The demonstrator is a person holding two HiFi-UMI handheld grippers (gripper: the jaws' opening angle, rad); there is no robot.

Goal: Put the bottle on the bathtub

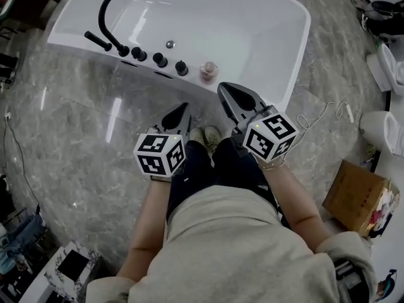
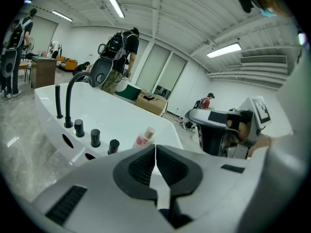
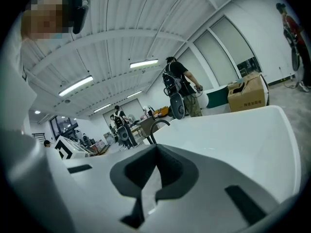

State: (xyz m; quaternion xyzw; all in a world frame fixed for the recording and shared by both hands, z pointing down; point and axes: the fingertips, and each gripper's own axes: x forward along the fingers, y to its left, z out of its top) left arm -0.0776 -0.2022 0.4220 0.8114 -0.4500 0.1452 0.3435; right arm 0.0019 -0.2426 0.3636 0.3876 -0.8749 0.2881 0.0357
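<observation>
Small pinkish bottle, upright, on white bathtub near rim

No legible text, numbers or brands. Print on cardboard box at 2 o'clock: too small to read.

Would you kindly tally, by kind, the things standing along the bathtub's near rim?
Black knobs: 3
Black faucet spout: 1
Black hand shower: 1
Bottle: 1
Total: 6
</observation>
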